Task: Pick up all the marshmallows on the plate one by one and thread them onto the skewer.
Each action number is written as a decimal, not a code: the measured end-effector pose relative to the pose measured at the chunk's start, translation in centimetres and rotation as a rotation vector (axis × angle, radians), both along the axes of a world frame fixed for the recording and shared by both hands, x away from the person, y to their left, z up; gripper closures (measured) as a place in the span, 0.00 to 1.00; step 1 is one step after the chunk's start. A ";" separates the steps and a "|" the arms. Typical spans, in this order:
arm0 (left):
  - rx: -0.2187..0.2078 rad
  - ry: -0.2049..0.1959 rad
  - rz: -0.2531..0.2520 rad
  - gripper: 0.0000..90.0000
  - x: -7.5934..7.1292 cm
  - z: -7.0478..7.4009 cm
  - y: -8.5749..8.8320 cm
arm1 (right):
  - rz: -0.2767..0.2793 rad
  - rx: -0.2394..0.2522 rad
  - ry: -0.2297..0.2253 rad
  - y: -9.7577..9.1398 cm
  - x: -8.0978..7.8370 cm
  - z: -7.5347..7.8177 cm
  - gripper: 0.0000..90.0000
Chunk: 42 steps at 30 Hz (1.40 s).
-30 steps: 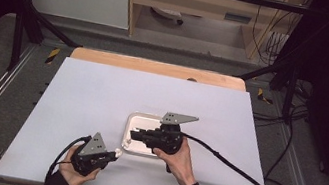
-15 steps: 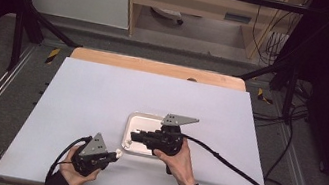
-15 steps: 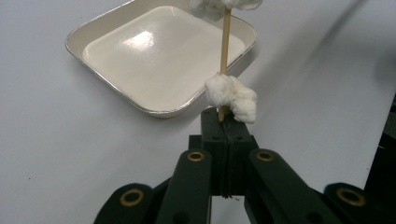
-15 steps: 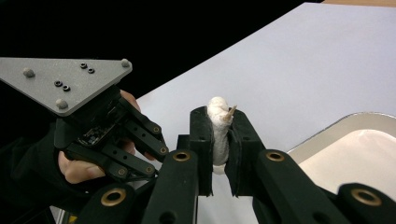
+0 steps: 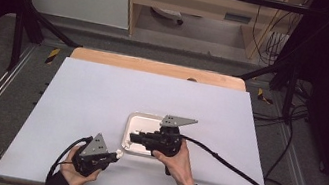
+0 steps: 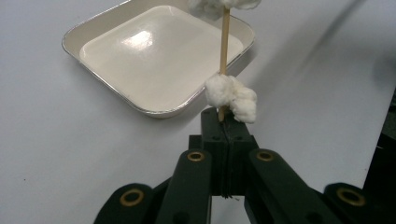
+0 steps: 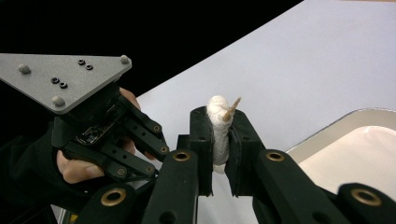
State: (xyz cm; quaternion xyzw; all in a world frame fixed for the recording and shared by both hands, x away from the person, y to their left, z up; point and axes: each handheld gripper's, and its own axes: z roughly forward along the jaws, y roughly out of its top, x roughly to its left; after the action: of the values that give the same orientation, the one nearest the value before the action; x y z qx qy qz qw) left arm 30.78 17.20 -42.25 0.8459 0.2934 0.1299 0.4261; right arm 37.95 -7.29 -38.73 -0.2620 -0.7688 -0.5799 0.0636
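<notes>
A thin wooden skewer (image 6: pixel 224 51) carries soft white lumps. My left gripper (image 6: pixel 225 122) is shut on its blunt end, and one lump (image 6: pixel 231 95) sits just above the jaws. My right gripper (image 7: pixel 219 119) is shut on another white lump (image 7: pixel 217 135) at the far end, where the pointed tip (image 7: pixel 232 109) pokes out. In the high view the left gripper (image 5: pixel 114 154) is near the table's front, with the right gripper (image 5: pixel 133 136) just beyond it over the tray's near left corner. The skewer runs between them.
A shallow white tray (image 5: pixel 147 121) with a metal rim lies on the white table (image 5: pixel 101 97) mid-front, with nothing lying in it (image 6: pixel 154 56). Cables trail from both grippers, the right one (image 5: pixel 231 167) toward the table's right edge. A wooden strip (image 5: pixel 156 67) borders the far edge.
</notes>
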 end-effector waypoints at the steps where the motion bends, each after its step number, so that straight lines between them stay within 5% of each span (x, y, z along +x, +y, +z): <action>1: -0.003 -0.001 0.000 0.99 0.0 0.0 0.0 | 0.001 0.003 -0.002 0.0 0.0 0.0 0.92; 18: -0.044 0.006 -0.006 0.99 0.3 0.3 0.0 | -0.015 0.001 -0.002 0.0 0.1 0.0 0.88; 25: -0.076 0.005 0.025 0.99 0.6 0.4 0.6 | -0.110 -0.008 -0.074 -1.7 -0.3 1.2 0.52; 32: -0.093 0.012 0.049 0.99 1.0 0.8 1.0 | -0.184 -0.127 -0.128 -3.9 -0.1 0.1 0.21; 42: -0.053 0.060 0.075 0.99 2.2 1.5 0.5 | -0.272 -0.285 -0.135 -8.4 -0.5 -2.6 0.05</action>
State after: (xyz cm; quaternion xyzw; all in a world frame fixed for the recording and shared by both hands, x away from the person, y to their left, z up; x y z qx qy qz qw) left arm 32.96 17.74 -40.71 0.8262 0.3406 0.1126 0.4344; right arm 37.44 -15.67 -41.31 -0.3301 -0.8033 -0.4845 -0.1046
